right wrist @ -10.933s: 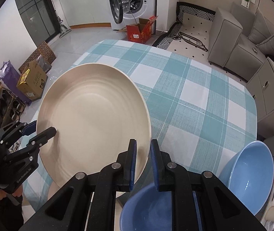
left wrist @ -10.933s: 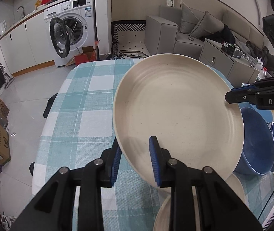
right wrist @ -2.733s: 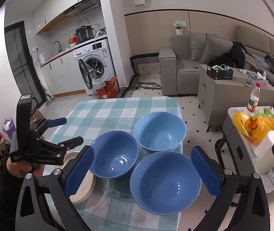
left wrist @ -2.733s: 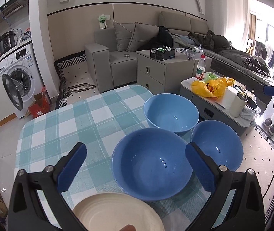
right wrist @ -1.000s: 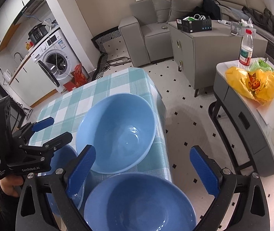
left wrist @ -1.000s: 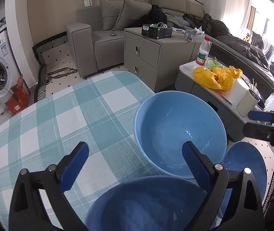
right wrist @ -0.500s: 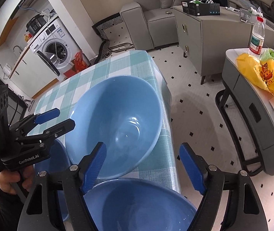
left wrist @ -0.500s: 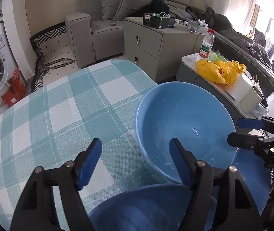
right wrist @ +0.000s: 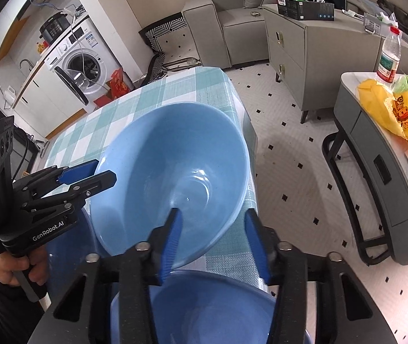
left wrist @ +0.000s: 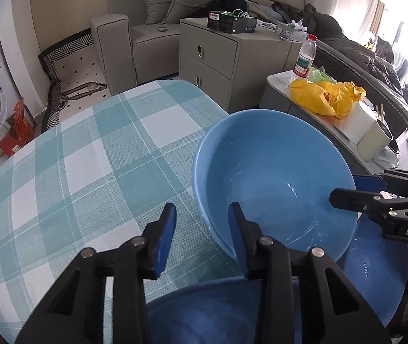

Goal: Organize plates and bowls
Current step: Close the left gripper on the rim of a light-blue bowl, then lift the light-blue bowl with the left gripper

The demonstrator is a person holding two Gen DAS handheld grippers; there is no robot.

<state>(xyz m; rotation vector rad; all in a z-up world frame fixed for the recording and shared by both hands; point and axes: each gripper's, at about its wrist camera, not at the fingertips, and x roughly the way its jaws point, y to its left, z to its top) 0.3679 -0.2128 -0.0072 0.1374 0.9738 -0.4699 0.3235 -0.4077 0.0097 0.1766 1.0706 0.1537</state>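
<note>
A blue bowl [left wrist: 272, 172] stands near the corner of the checked table. My left gripper [left wrist: 202, 209] straddles its near-left rim, one finger inside and one outside over the cloth. Its jaws are closing and the outer pad is still clear of the wall. My right gripper [right wrist: 212, 212] straddles the opposite rim of the same bowl [right wrist: 175, 166]. Those jaws are closing too, with a gap left at the outer pad. Each gripper shows in the other's view, the right gripper [left wrist: 344, 189] and the left gripper [right wrist: 105, 171]. A second blue bowl [left wrist: 218, 309] lies under the left gripper, a third blue bowl [left wrist: 376, 272] under the right.
The teal checked tablecloth [left wrist: 89, 157] runs left and back, and the table's edge drops off just behind the bowl. A low side table [right wrist: 376, 149] holds a yellow bag [left wrist: 327, 97] and a bottle [left wrist: 304, 57]. A hand [right wrist: 17, 269] grips the left tool.
Both grippers came down and closer onto the far blue bowl, and their jaws narrowed from wide apart to close around its rim. Well before that they carried a cream plate.
</note>
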